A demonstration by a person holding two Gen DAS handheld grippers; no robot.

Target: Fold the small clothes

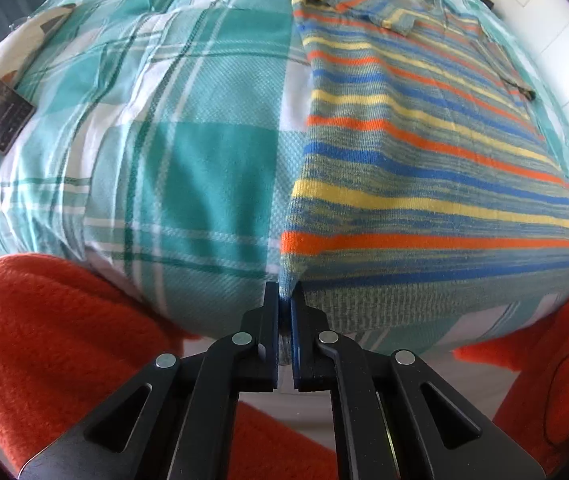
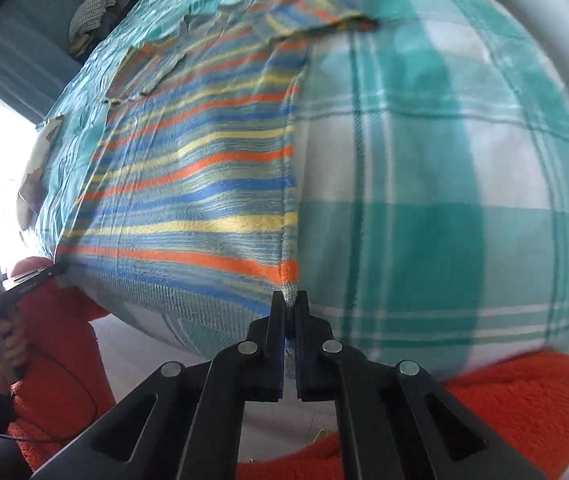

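Shirt [image 1: 424, 152] spread flat on the plaid bedcover [image 1: 188, 152], hem at the near bed edge, collar and sleeves toward the far end. All positions below given relative to the shirt.

Left of shirt: a dark flat object [image 1: 0, 114], identity unclear, near the bed's left edge, well apart.

Left hem corner: left gripper [image 1: 284, 304] clenched on it, fabric pinched between the pads and bunched into the gap.

Right hem corner: right gripper [image 2: 291, 308] likewise clenched, striped knit visible between the pads. Hem band stretched between the two corners along the bed edge. Orange sleeves [image 1: 56, 344] on both sides below the grippers.

Risks from here:
- Slip at either corner. Cause: a shallow pinch on only the hem tip of a soft knit; likely once lifting loads the cloth.
- Only the top layer caught. Cause: front and back layers not visibly separable at the pinch; cannot tell how many are held.
- Skewed fold. Cause: unequal lift or travel of the two corners.
- Bedcover dragged along. Cause: pads close to the plaid surface.

Orientation: long axis from hem to collar, running away from the near bed edge; collar pointing to the far end, stripes crosswise to that axis.
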